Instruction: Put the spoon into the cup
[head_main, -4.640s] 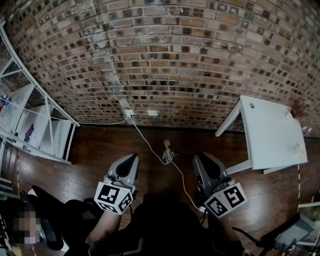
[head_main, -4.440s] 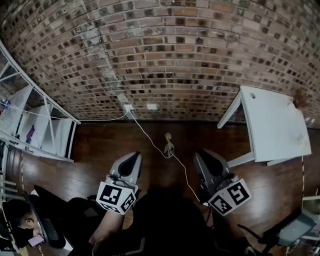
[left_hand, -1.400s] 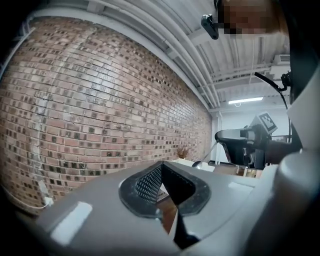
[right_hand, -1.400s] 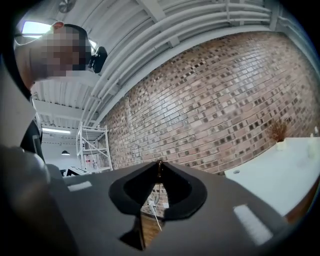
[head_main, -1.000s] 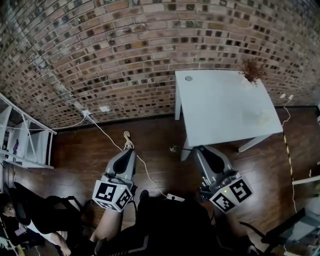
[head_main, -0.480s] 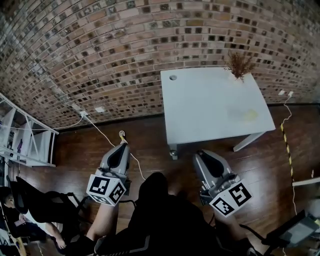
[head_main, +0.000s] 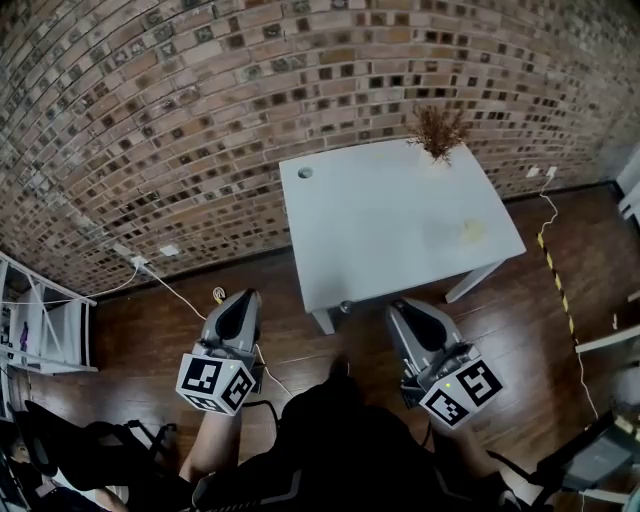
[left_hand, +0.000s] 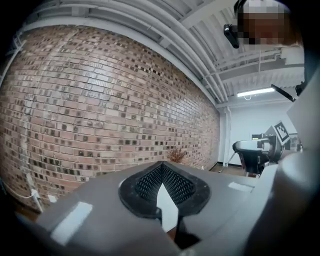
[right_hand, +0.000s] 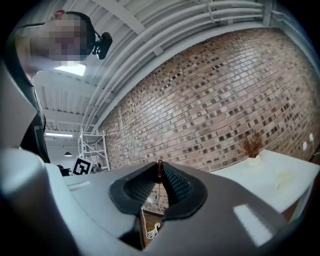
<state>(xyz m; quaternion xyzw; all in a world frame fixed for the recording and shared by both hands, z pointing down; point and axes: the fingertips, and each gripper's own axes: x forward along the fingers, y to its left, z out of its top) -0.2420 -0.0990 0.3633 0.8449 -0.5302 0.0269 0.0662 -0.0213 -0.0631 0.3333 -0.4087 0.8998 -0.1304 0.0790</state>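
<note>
A brick wall fills the upper half of the head view. Below it, at 12 to 1 o'clock from the person, stands a white table on a dark wooden floor.

The left gripper sits at 7 o'clock of the table and the right gripper just below its near edge. Both point toward the wall. The left jaws are closed tip to tip with nothing between them. The right jaws are drawn almost together.

A dried plant stands at the table's far edge. A small pale yellowish thing lies on the table's right part, well apart from the plant. It is likely the cup or the spoon, but it is too small to tell which, and its long axis cannot be read. It lies between 1 and 2 o'clock from the right gripper and nearer 3 o'clock from the left one. The right hand is the nearer, so the reach is probably its own.

A dark brown sliver shows at the right jaw tips. Whether it is pinched or only background, I cannot tell.

Only the head view gives the layout from above. The right gripper view shows the tabletop, plant and pale thing at 3 o'clock. The left gripper view shows the plant but not the pale thing.
</note>
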